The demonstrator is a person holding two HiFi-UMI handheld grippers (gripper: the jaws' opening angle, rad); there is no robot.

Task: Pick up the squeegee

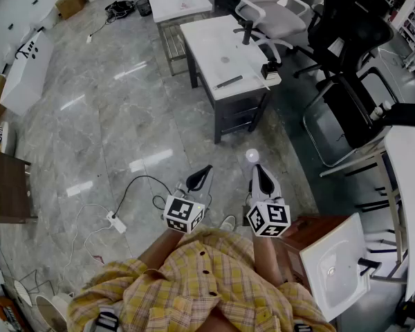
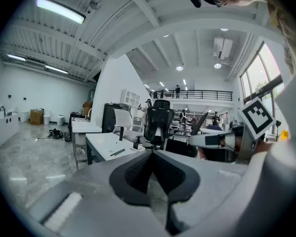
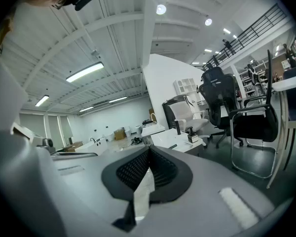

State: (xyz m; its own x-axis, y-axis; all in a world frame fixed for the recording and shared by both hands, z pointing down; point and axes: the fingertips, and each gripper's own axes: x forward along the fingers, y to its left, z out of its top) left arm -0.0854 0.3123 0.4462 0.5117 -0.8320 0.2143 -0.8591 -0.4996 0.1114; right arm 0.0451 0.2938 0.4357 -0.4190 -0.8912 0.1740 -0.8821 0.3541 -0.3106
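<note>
The squeegee (image 1: 228, 82), as far as it can be made out, is showing as a slim, dark, straight strip lying flat on the smooth white rectangular tabletop (image 1: 211, 47), close to the tabletop's edge nearest the person; it is too small for finer detail. A black upright post (image 1: 247, 32) is standing at the tabletop's far side, and a small dark-and-white block (image 1: 270, 69) is sitting on its right front corner. A white padded chair (image 1: 273, 9) and a black mesh chair (image 1: 349, 19) are standing beyond and to the right of the tabletop. Glossy grey stone-look floor (image 1: 111, 95) is spreading to the tabletop's left. Well short of the tabletop, the person in a yellow plaid shirt (image 1: 194, 282) is holding the left gripper (image 1: 204, 173) and the right gripper (image 1: 259, 173) side by side, both pointing toward it. The left gripper's black ribbed fingers (image 2: 135, 174) are clenched together with nothing between them, and the right gripper's fingers (image 3: 133, 172) are likewise closed and empty.
</note>
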